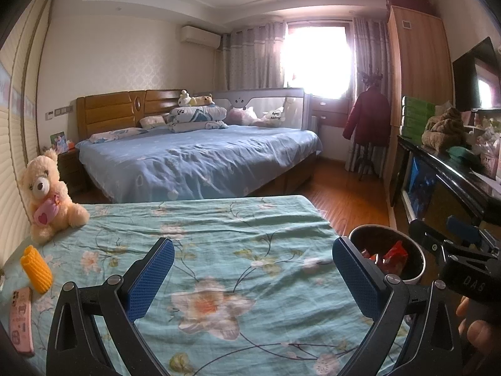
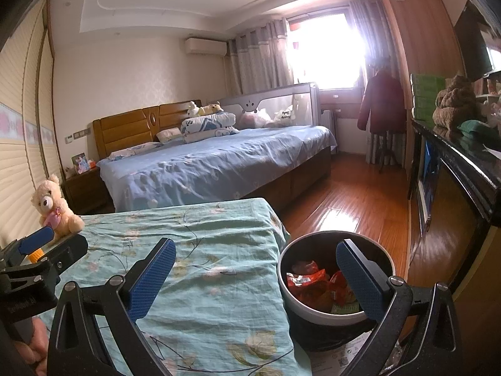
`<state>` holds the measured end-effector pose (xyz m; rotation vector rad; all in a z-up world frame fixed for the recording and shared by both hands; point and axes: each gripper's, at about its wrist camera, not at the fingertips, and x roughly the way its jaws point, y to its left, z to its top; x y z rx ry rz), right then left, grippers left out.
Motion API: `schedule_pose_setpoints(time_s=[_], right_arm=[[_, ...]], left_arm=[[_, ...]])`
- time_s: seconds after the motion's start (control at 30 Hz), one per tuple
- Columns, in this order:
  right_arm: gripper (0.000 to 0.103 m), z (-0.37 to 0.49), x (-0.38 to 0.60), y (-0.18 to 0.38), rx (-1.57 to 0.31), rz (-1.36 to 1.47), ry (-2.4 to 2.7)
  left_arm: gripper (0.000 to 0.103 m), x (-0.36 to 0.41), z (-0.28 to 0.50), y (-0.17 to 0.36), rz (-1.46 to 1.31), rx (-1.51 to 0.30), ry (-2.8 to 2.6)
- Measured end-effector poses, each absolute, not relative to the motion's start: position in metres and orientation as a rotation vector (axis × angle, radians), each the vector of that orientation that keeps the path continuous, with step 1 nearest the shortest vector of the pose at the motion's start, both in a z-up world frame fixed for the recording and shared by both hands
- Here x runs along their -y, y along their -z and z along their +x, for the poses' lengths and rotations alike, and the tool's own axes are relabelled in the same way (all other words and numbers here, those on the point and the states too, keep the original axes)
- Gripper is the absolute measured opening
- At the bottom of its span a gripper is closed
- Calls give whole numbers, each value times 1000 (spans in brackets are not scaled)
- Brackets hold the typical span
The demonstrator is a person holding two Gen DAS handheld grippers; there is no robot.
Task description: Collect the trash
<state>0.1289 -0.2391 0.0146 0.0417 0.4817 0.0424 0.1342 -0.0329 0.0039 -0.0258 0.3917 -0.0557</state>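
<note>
A round bin [image 2: 316, 310] with a white rim stands on the floor right of the small bed and holds red snack wrappers [image 2: 308, 285]. It also shows in the left wrist view [image 1: 416, 277]. My right gripper [image 2: 255, 275] is open and empty, its right finger over the bin. My left gripper [image 1: 253, 279] is open and empty above the teal floral sheet [image 1: 219, 250]. A yellow foam sleeve [image 1: 36, 269] lies at the sheet's left edge.
A cream teddy bear [image 1: 47, 194] sits at the far left of the sheet and a pink phone [image 1: 20, 319] lies near its front left corner. A large blue bed [image 1: 194, 156] stands beyond. A dark cabinet [image 2: 454, 188] runs along the right over wooden floor [image 2: 344, 197].
</note>
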Motion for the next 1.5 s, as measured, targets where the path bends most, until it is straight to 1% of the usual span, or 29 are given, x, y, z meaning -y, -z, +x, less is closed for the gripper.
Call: schedule_pose_setpoints(time_s=[1.5], right_arm=[[103, 127, 236, -19, -483, 44, -47]], left_arm=[[102, 34, 133, -5, -26, -389, 58]])
